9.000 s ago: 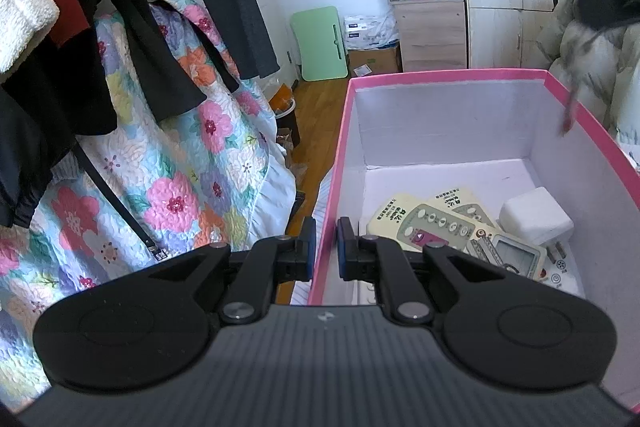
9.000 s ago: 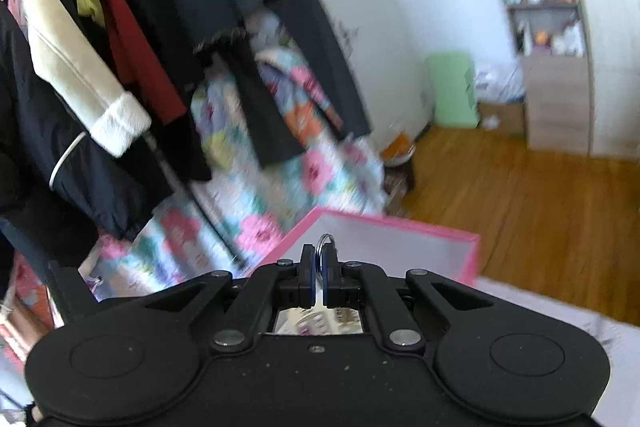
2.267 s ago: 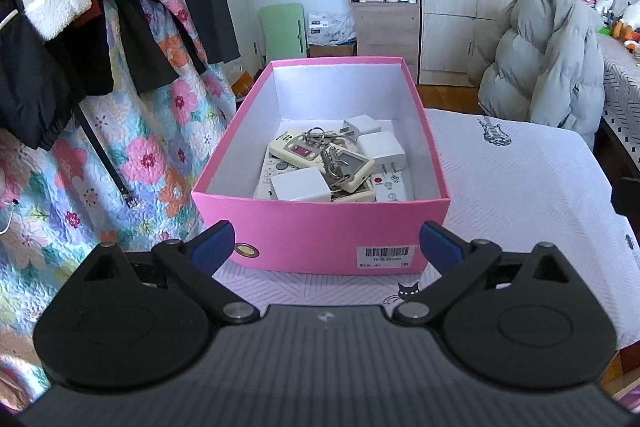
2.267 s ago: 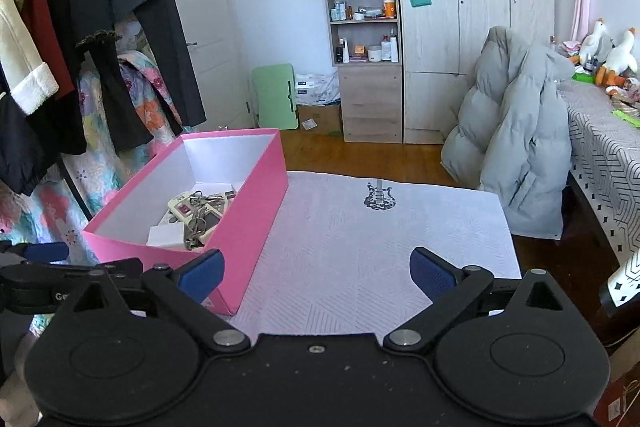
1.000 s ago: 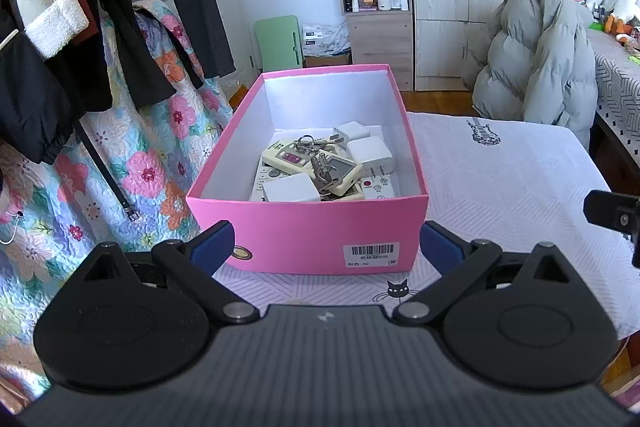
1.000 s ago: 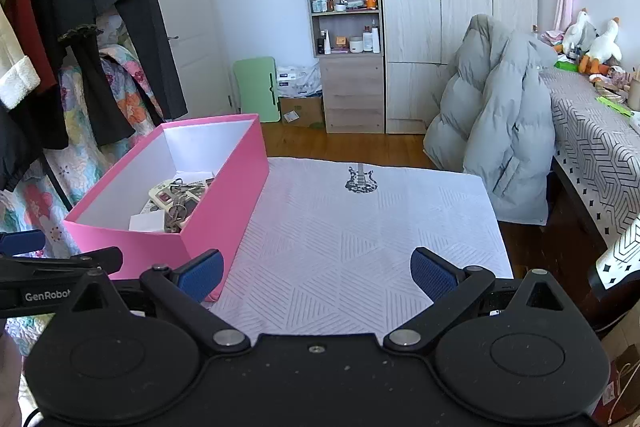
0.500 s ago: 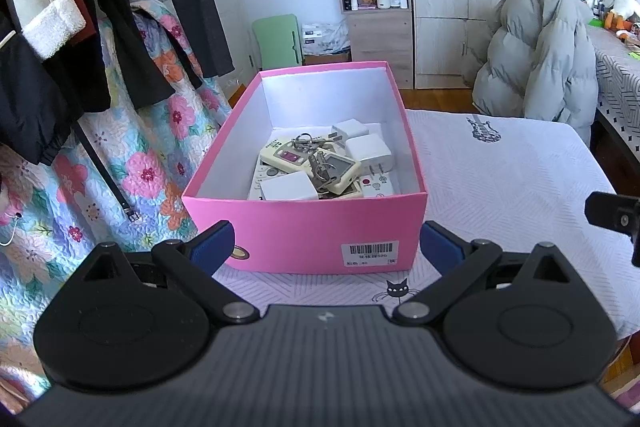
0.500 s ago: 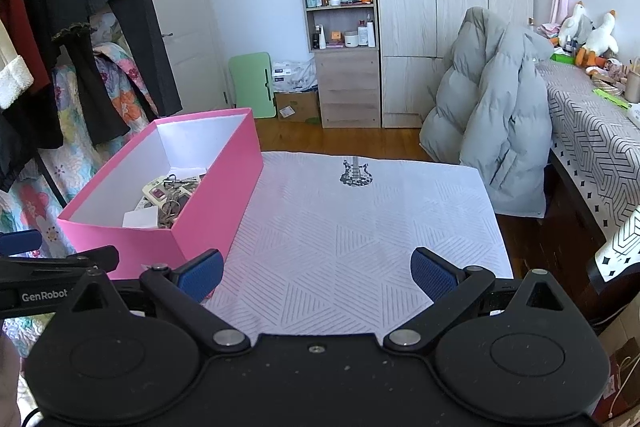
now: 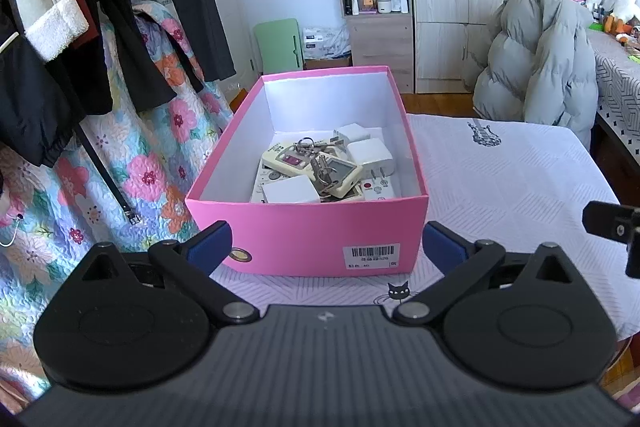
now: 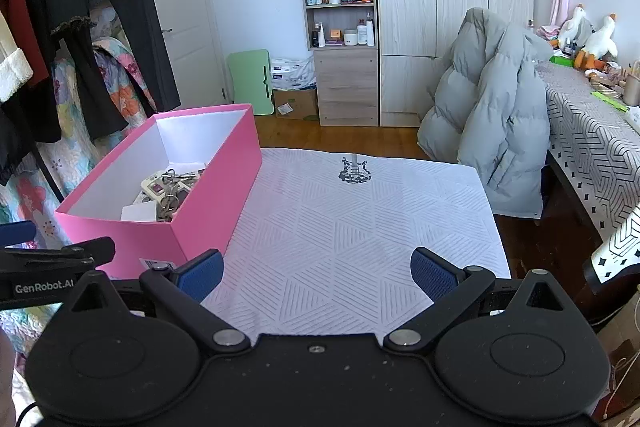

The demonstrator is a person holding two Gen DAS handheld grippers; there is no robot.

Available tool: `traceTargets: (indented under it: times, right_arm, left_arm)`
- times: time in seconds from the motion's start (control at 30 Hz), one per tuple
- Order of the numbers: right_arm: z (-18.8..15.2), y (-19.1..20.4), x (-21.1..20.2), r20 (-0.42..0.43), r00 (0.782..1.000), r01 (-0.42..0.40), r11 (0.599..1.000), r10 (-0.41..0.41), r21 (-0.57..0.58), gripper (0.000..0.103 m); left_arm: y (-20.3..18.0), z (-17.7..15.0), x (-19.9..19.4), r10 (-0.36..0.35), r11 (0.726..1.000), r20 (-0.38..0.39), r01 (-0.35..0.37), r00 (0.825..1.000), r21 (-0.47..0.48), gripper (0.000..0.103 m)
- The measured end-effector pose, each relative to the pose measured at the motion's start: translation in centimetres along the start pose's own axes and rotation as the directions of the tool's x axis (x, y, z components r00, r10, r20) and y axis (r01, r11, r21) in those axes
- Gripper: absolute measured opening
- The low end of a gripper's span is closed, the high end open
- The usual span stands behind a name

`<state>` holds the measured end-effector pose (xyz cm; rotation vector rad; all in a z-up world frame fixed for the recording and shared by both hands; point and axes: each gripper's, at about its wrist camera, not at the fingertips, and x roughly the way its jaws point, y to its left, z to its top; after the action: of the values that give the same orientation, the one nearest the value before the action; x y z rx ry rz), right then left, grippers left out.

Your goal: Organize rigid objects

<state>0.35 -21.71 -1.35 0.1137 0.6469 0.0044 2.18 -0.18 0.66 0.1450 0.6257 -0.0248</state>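
Observation:
A pink box (image 9: 312, 227) stands on the white patterned tablecloth (image 9: 500, 187). Inside lie white chargers (image 9: 370, 155), remote controls (image 9: 286, 159) and a bunch of keys (image 9: 320, 167). My left gripper (image 9: 326, 247) is open and empty, just in front of the box's near wall. My right gripper (image 10: 316, 273) is open and empty, over the cloth to the right of the box (image 10: 208, 203). The keys (image 10: 170, 187) also show in the right wrist view. The left gripper's side (image 10: 52, 267) shows at the left edge of the right wrist view.
Hanging clothes (image 9: 80, 27) and a floral quilt (image 9: 120, 167) are left of the table. A grey puffer jacket (image 10: 496, 123) hangs on a chair at the table's far right. A shelf unit (image 10: 340, 27) and wardrobe stand at the back wall.
Both grippers went from shut to open; the right one no longer holds the key ring, and keys lie in the box. Both have drawn back from the box. Lately only slight drift.

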Motion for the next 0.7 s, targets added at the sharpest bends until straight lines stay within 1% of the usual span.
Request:
traceTargets:
  times: [0.5,0.7]
  right_arm:
    - [-0.1,0.54,-0.33,0.003,1.0,0.007,1.0,-0.007,-0.013,0.101]
    - [-0.07,0.6,-0.28,-0.001,1.0,0.01,1.0,-0.01,-0.015,0.101]
  left_arm:
    - [0.38,-0.11,0.24,0.008,1.0,-0.007,-0.008,1.0,-0.01,0.103]
    - [0.25,-0.15,0.29,0.014,1.0,0.0,-0.014,1.0,0.009,0.103]
